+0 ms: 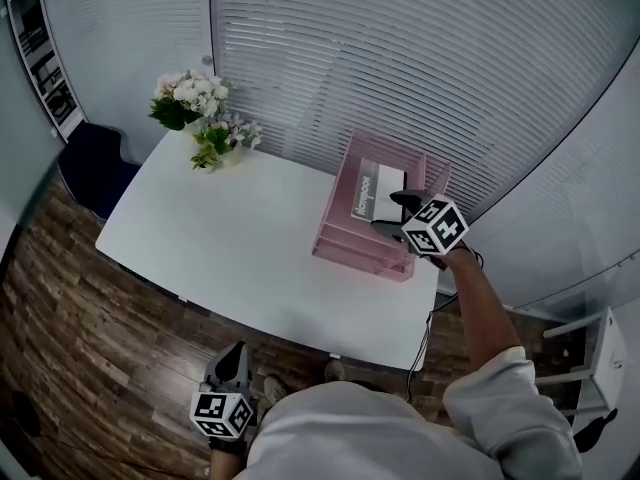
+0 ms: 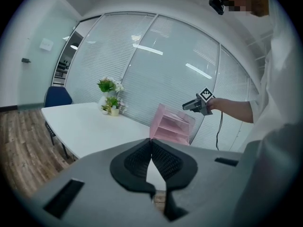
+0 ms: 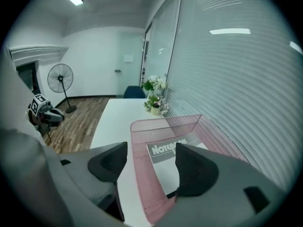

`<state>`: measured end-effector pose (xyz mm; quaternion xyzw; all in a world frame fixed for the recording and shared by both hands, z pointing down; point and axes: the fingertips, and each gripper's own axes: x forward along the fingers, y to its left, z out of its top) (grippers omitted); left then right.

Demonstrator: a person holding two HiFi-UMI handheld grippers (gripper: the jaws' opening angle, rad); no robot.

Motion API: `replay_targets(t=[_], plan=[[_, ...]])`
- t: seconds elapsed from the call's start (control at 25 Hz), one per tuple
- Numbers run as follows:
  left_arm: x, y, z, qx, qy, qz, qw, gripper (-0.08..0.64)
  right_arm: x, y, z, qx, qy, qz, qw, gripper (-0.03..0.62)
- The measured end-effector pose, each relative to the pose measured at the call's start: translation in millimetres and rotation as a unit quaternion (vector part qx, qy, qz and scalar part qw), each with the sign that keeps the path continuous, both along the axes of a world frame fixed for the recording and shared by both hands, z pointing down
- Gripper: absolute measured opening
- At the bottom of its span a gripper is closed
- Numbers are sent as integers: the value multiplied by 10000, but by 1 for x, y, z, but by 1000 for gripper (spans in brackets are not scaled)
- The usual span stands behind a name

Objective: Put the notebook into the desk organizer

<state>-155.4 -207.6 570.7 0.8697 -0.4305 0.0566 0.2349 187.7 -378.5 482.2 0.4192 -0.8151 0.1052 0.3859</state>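
Note:
The grey-and-white notebook point(image 1: 373, 194) point(image 3: 174, 151) lies flat in the top tray of the pink mesh desk organizer point(image 1: 352, 236) point(image 3: 142, 160) point(image 2: 170, 126), at the table's right end. My right gripper point(image 1: 397, 211) point(image 3: 150, 161) hovers over the organizer's near end, open, its pads apart and clear of the notebook. My left gripper point(image 1: 234, 362) point(image 2: 151, 159) hangs low by the table's front edge, shut, pads meeting with nothing between them.
The white table point(image 1: 230, 248) stands against a blind-covered glass wall. A flower pot point(image 1: 205, 128) sits at its far left corner, with a blue chair point(image 1: 95, 163) beside it. A fan point(image 3: 60, 79) stands on the wood floor. A cable point(image 1: 425, 333) hangs off the right edge.

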Motion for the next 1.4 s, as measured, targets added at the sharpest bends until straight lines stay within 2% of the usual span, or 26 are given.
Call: replay_targets(t=[0.28, 0.36, 0.68, 0.96, 1.4], plan=[[25, -8, -7, 90, -76, 349, 9993, 9, 8, 39, -38, 1098, -719, 505, 9901, 283], [30, -10, -10, 127, -103, 430, 9989, 9, 9, 51, -47, 1362, -890, 626, 9847, 280], [44, -16, -19, 245, -219, 570, 9978, 9, 19, 104, -65, 2153, -1473, 1101, 9591, 198], [52, -21, -25, 305, -302, 603, 9973, 9, 36, 142, -69, 2622, -1639, 1529, 9386, 131], [67, -18, -30, 370, -383, 659, 9964, 9, 48, 179, -69, 2950, -1874, 1898, 9175, 49]])
